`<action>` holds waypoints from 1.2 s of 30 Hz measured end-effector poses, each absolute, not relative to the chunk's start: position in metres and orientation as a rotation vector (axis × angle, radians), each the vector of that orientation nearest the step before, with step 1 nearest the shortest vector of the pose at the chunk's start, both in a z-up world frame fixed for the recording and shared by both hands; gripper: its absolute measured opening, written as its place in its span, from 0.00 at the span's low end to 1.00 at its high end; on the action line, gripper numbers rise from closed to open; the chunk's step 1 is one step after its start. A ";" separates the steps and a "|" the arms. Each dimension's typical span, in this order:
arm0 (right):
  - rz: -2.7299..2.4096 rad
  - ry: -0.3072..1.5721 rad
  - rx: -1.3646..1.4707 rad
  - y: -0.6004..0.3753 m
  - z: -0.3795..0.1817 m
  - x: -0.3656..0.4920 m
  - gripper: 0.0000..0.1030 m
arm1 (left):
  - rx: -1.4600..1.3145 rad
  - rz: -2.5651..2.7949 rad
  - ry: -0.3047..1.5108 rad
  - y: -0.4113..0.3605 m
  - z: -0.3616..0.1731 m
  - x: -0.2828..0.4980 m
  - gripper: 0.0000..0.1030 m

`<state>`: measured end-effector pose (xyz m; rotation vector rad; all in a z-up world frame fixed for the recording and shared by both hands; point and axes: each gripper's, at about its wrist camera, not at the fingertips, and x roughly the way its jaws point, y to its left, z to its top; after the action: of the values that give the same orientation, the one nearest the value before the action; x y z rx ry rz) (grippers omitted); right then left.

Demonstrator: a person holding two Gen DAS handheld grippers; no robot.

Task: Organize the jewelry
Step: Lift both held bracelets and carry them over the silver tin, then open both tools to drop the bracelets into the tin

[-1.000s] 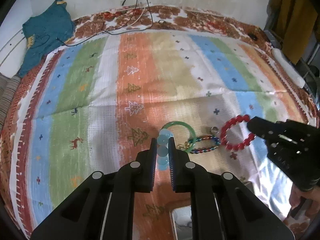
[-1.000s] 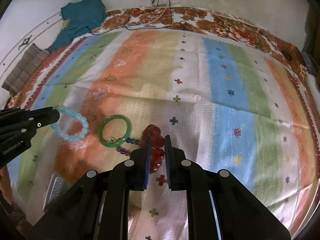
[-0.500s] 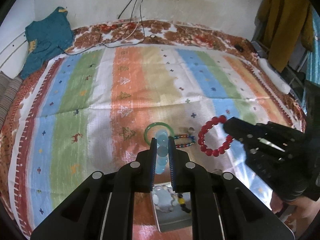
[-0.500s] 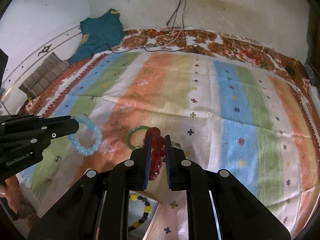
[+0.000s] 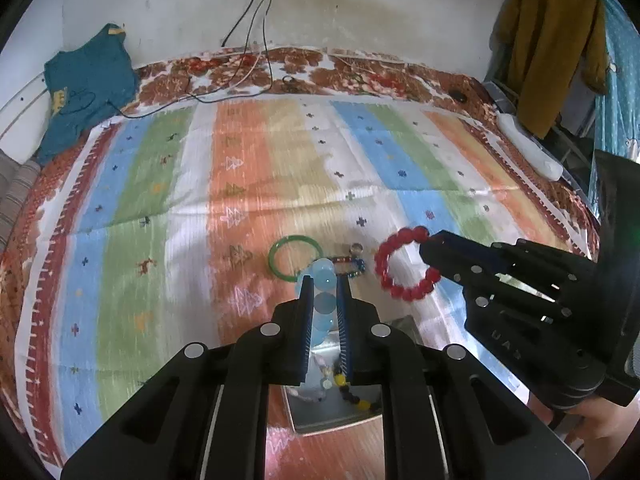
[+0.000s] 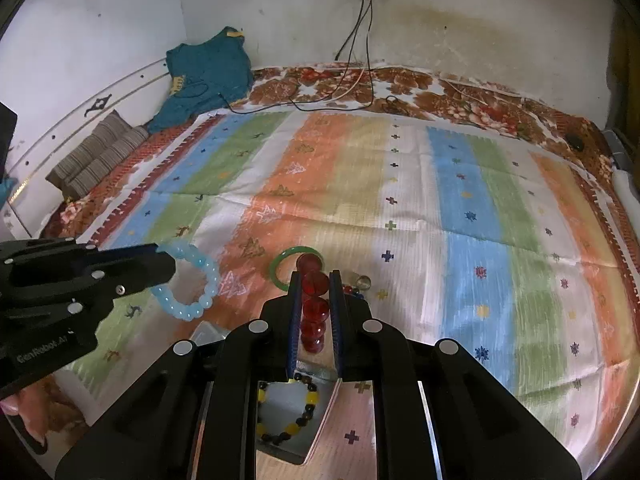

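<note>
The left gripper (image 5: 325,304) is pinching a pale blue beaded bracelet (image 6: 191,284), the right gripper (image 6: 316,312) a glossy red beaded bracelet (image 5: 404,264), both dangling limply, probably light and slippery.

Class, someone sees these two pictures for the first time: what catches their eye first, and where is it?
Two bead bracelets held above the striped bedspread: a light blue bracelet in the left hand-held gripper, a red bracelet in the right hand-held gripper. Beyond them a green bangle lies on the orange stripe.

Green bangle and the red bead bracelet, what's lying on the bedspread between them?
A multicoloured beaded chain and a small metal ring lie between the green bangle and red bracelet, in the left wrist view.
</note>
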<state>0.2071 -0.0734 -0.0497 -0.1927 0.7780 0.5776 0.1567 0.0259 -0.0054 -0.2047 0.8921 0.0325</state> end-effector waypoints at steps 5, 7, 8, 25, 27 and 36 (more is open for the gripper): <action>0.575 0.777 -0.187 -0.076 -0.049 0.201 0.14 | -0.204 0.031 0.884 0.024 -0.003 0.149 0.11; 0.570 0.777 -0.186 -0.077 -0.049 0.198 0.14 | -0.205 0.032 0.874 0.023 -0.001 0.146 0.11; 0.564 0.776 -0.185 -0.078 -0.049 0.197 0.14 | -0.206 0.031 0.868 0.023 0.001 0.143 0.11; 0.580 0.769 -0.192 -0.086 -0.048 0.169 0.14 | -0.199 0.025 0.845 0.017 0.006 0.122 0.11; 0.581 0.771 -0.190 -0.086 -0.048 0.168 0.14 | -0.200 0.024 0.845 0.017 0.006 0.122 0.11; 0.606 0.777 -0.204 -0.087 -0.049 0.149 0.14 | -0.204 0.009 0.837 0.012 0.007 0.108 0.11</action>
<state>0.1488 -0.0873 -0.0487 -0.2038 0.7775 0.6062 0.1078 0.0116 0.0072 -0.2041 0.8371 0.0089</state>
